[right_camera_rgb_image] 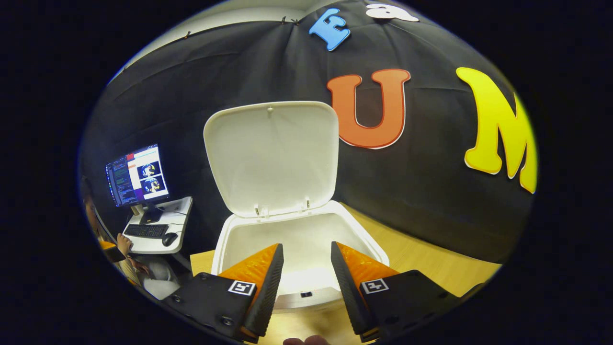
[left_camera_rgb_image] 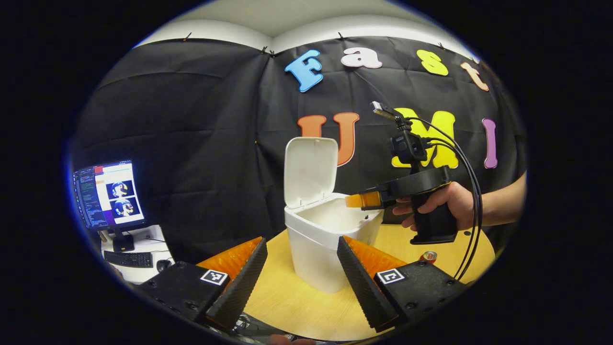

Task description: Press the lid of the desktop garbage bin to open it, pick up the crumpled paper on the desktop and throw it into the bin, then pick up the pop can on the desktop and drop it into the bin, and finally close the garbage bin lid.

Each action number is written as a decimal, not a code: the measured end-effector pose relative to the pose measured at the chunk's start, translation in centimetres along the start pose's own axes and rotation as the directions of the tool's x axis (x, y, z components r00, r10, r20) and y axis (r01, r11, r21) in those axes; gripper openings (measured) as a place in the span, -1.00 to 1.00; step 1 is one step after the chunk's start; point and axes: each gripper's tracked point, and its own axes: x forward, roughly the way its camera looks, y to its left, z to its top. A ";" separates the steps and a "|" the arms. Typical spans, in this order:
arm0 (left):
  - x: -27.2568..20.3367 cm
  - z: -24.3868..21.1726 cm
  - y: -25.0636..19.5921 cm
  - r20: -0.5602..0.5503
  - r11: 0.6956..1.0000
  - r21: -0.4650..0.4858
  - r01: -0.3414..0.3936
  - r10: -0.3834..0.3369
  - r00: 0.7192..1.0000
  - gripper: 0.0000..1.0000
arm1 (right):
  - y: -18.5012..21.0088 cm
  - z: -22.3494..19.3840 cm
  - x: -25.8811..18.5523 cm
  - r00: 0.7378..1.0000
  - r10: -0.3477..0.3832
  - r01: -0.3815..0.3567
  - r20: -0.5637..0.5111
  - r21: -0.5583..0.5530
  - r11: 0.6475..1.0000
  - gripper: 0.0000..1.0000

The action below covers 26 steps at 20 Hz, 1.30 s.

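Black cloth backs a light wooden table (left_camera_rgb_image: 297, 292) where the white bin (left_camera_rgb_image: 325, 239) stands with its lid (left_camera_rgb_image: 310, 170) tipped upright, so the opening step looks done. In the right gripper view, the right gripper (right_camera_rgb_image: 306, 268) hangs just over the bin's open mouth, its fingers spread apart and nothing between them. In the left gripper view, the left gripper (left_camera_rgb_image: 301, 263) waits on the near side of the bin, also spread and empty. To the right, near the table's edge, the red top of a can (left_camera_rgb_image: 429, 256) shows, so the can is not yet binned. I cannot tell where the crumpled paper is; it may already lie inside. Closing the lid remains.
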 end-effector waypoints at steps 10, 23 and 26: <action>2.5 -0.3 -8.3 0.012 0.970 0.035 0.242 -0.243 0.970 0.94 | -8.0 2.4 -12.3 0.959 -0.206 0.209 0.194 0.006 0.978 0.60; 2.7 -7.0 -22.8 -0.101 0.822 0.110 0.559 -0.550 0.829 0.94 | -19.8 -8.3 -28.8 0.821 -0.563 0.555 0.093 0.105 0.825 0.61; 3.1 -9.5 -24.5 -0.138 0.798 0.120 0.590 -0.575 0.806 0.94 | -20.1 -11.1 -31.1 0.803 -0.594 0.586 0.036 0.130 0.800 0.61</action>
